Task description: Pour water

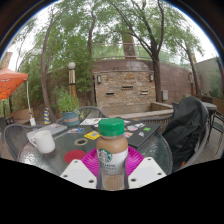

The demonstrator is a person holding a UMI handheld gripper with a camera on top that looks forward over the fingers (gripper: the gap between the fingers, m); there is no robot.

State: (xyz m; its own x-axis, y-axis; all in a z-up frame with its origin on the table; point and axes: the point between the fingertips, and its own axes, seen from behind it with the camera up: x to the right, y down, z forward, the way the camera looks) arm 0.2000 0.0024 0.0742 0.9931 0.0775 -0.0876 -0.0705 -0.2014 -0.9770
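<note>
- Bottle (112, 152) w/ green cap sits between the tongs (112, 172), upright, long axis vertical; label w/ round green logo faces the camera.
- Tongs' state: narrow, both fingers (84, 172) appear to press the bottle's lower body from either side; pink pads (95, 157) show beside the label w/ no visible gap. Judged held, not merely framed.
- Bottle hides its own base, so cannot tell whether it rests on the table (72, 150) or is lifted clear.
- Key relation: white mug (42, 141) lies ahead of the tongs and well off to the left, apart from the bottle. Judged the likely pour target; tilt would need to go leftward after a traverse that way.
- Cap seems on; judgement: no water can leave until it is off, or the bottle is not the source.
- Only one hand-held tool in use, so no nearer/farther arm to choose.
- Room to move: table surface between tongs and mug carries coloured cards (92, 134) just ahead, low and flat, so no real obstacle. Dark bowl (71, 118) stands beyond, farther back.
- Right of the tongs: dark bag (186, 130) on a chair, near; keep swing away from that side.
- Risk (judged): mug sits near the table's left rim; an overshoot could knock it off.
</note>
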